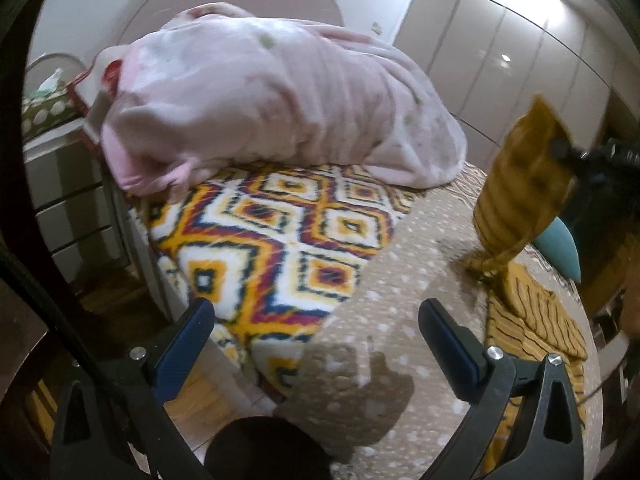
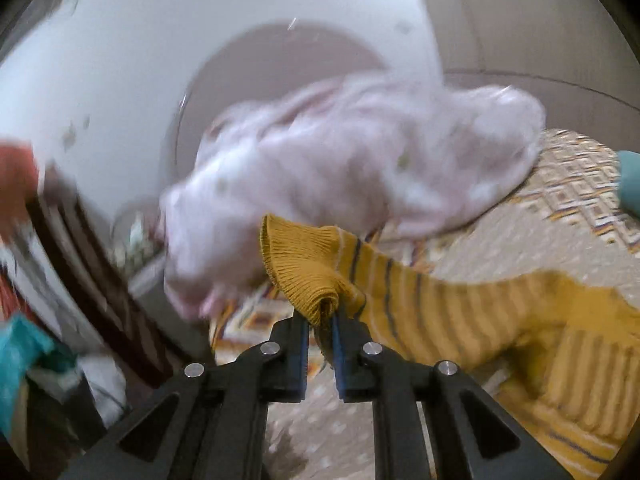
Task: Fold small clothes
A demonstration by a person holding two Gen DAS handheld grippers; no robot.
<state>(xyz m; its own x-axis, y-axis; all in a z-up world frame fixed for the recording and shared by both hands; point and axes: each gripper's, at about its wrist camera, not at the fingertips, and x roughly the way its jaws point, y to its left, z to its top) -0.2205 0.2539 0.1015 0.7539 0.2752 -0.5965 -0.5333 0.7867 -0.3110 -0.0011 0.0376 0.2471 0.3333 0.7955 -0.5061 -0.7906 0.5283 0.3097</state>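
Observation:
A mustard-yellow striped knit garment (image 2: 460, 308) hangs from my right gripper (image 2: 322, 320), which is shut on its ribbed hem (image 2: 304, 264). The rest of the garment trails down to the right onto the bed. In the left wrist view the same garment (image 1: 520, 184) hangs lifted at the right, with its lower part (image 1: 536, 320) lying on the beige dotted bedspread (image 1: 400, 292). The right gripper (image 1: 568, 150) shows there as a dark shape pinching the cloth. My left gripper (image 1: 316, 344) is open above the bedspread with nothing between its blue pads.
A crumpled pink blanket (image 1: 272, 100) lies at the head of the bed on a diamond-patterned cover (image 1: 272, 248). A drawer unit (image 1: 68, 200) stands left of the bed. A teal pillow (image 1: 560, 244) lies far right. Wardrobe doors (image 1: 500, 40) stand behind.

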